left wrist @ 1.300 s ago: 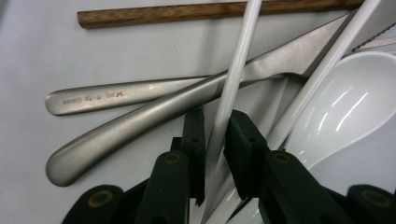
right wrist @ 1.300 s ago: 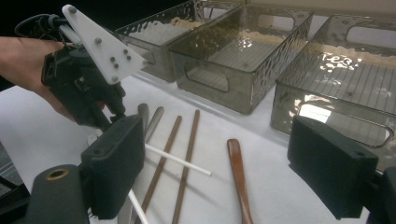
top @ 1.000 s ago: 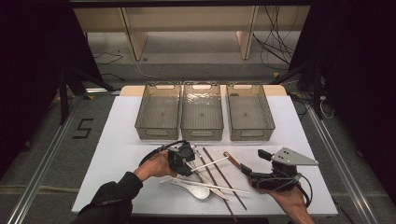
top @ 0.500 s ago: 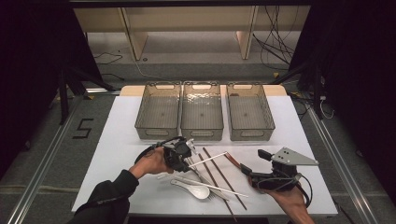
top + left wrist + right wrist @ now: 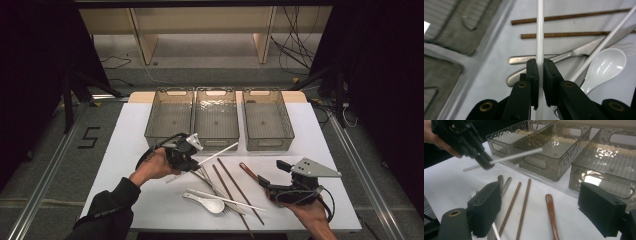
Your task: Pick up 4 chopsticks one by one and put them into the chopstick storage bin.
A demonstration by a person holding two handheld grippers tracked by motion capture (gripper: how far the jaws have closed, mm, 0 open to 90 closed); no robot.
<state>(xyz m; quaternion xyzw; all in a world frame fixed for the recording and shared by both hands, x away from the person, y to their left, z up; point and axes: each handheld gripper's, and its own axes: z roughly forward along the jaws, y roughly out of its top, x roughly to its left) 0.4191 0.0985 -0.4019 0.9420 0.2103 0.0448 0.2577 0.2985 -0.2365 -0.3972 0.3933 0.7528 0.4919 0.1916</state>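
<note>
My left gripper hangs above the table's left middle, shut on a white chopstick. In the left gripper view the pads pinch the white chopstick near its lower end. The right gripper view shows that left gripper carrying the chopstick clear of the table, its tip pointing toward the bins. My right gripper rests at the front right, open, with nothing between its jaws. A brown wooden handle lies on the table just beyond them.
Three clear bins stand in a row at the back. On the white table lie two brown chopsticks, a second white chopstick, a white ceramic spoon and metal cutlery.
My left gripper has risen and drifted left, lifting the white chopstick off the pile of cutlery. The right gripper has stayed put.
</note>
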